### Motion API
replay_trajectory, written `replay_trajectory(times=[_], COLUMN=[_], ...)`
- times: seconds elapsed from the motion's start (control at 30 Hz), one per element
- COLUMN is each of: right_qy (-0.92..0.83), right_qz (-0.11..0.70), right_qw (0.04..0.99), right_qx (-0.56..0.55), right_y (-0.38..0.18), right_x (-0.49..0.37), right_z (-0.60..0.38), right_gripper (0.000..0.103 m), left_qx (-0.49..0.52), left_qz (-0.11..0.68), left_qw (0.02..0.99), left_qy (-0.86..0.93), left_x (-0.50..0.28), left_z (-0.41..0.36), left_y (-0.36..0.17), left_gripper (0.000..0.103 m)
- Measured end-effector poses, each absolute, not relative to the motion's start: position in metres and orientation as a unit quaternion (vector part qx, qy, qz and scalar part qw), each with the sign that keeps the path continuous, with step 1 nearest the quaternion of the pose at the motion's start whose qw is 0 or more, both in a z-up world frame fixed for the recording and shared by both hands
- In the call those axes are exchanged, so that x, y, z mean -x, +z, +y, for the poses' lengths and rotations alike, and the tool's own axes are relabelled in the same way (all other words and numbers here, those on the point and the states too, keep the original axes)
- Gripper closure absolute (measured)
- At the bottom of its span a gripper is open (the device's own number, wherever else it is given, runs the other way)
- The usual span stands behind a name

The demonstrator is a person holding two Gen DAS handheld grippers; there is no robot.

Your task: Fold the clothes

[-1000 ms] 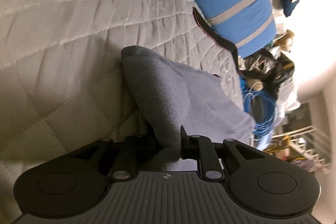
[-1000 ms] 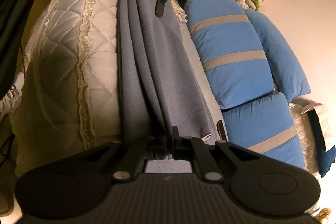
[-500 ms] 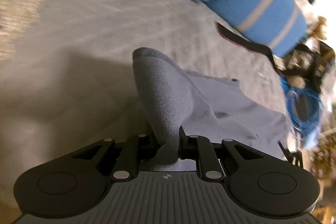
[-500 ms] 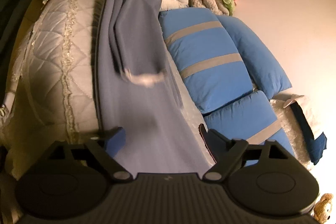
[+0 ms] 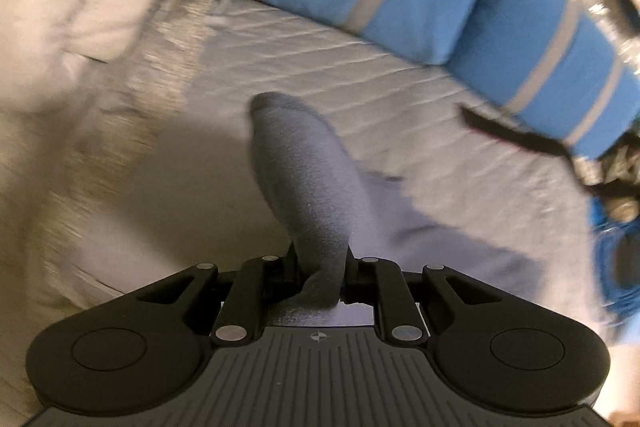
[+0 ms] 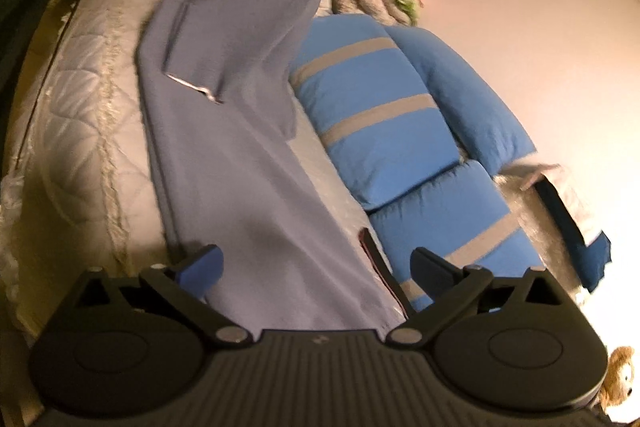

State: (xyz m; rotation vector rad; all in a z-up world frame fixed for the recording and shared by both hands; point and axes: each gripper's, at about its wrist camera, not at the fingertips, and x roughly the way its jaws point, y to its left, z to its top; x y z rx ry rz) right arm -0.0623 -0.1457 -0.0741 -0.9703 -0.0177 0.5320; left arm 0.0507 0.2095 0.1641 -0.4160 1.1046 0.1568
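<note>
Fingers of left gripper (image 5: 320, 267) clamped on grey garment (image 5: 304, 187). Garment long axis runs from that pinch toward right gripper (image 6: 316, 263), jaws opening wide, cloth between and ahead of fingers, unpressed. Left gripper alone holds garment over quilted bedspread (image 5: 340, 67).

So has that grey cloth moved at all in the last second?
Yes. The grey cloth has been lifted at its far end: against the blue striped cushion, its folded top now hangs higher, while the right gripper jaws are opening, pads off it.
</note>
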Motion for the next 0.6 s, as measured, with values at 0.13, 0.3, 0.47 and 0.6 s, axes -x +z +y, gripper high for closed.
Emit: replay_trajectory(times=[0.13, 0.3, 0.47, 0.6], right_qy=[0.238, 0.231, 0.220, 0.217], right_qz=[-0.019, -0.022, -0.016, 0.000], right_qw=[0.858, 0.867, 0.872, 0.877], right_qx=[0.454, 0.441, 0.438, 0.428], right_y=[-0.073, -0.069, -0.069, -0.072], right_x=[0.062, 0.062, 0.061, 0.060], right_z=[-0.152, -0.157, -0.165, -0.176], right_gripper=[0.000, 0.000, 0.000, 0.000], left_qx=[0.220, 0.206, 0.203, 0.199], left_qz=[0.512, 0.521, 0.542, 0.557], left_qw=[0.830, 0.828, 0.815, 0.804], left_qy=[0.029, -0.023, -0.036, -0.062], left_x=[-0.056, -0.066, -0.092, -0.106], left_z=[0.153, 0.078, 0.033, 0.003], left_y=[0.171, 0.161, 0.127, 0.101], left_gripper=[0.088, 0.087, 0.087, 0.074])
